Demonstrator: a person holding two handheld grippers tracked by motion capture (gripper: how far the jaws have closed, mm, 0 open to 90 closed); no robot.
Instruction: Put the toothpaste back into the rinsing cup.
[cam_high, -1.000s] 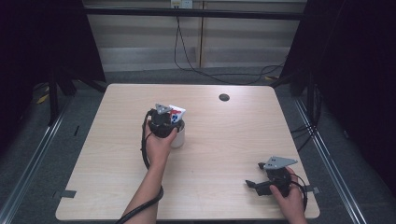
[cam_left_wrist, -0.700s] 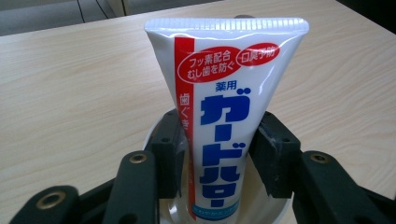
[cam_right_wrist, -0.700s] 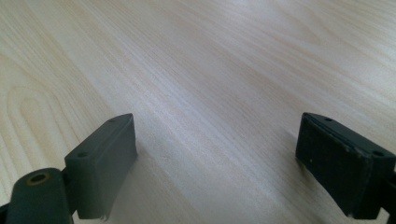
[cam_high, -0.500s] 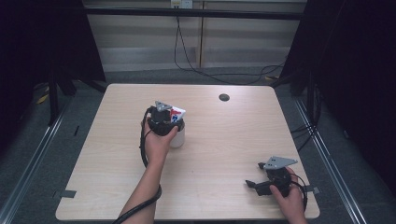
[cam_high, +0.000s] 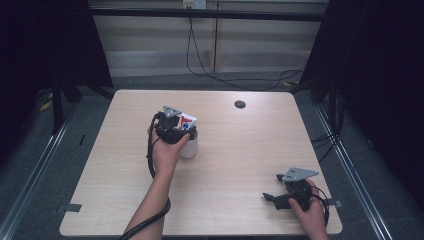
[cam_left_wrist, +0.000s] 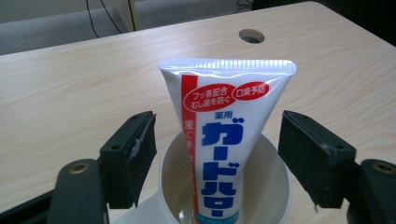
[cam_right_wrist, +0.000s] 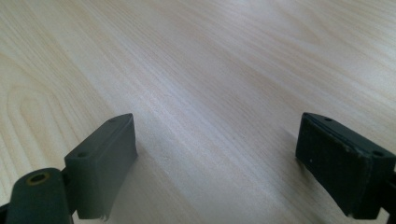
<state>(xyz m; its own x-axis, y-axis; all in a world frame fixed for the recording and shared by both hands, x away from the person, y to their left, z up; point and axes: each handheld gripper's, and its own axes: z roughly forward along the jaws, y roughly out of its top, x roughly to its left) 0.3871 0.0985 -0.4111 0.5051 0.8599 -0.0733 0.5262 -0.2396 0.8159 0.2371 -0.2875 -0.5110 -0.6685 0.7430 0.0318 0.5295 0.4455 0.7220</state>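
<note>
The tabletop (cam_high: 240, 150) is pale wood grain and takes up the middle of the high view, with dark curtains to either side and a grey floor around it. A small round hole (cam_high: 240, 104) sits near its far edge, right of centre; in the left gripper view the same hole (cam_left_wrist: 251, 35) shows at the top of the frame.

A forearm comes up from the bottom of the high view, left of centre, and its hand (cam_high: 165, 152) holds the left tool (cam_high: 176, 131) in the middle left of the frame, right over a white cup (cam_high: 189, 147). In the left gripper view the cup (cam_left_wrist: 275, 186) stands at the bottom centre with its open mouth up, and a white tube (cam_left_wrist: 224, 140) stands upright in it, crimped end on top, with a red stripe and blue lettering. The left tool's (cam_left_wrist: 217, 156) jaws are released: they stand wide on either side of the tube and cup, touching neither.

The right hand (cam_high: 311, 216) sits in the lower right of the high view, holding the right tool (cam_high: 272, 199) low over the tabletop, well apart from the cup. In the right gripper view the right tool (cam_right_wrist: 215, 158) is also released, its jaws spread wide with bare wood between them.
</note>
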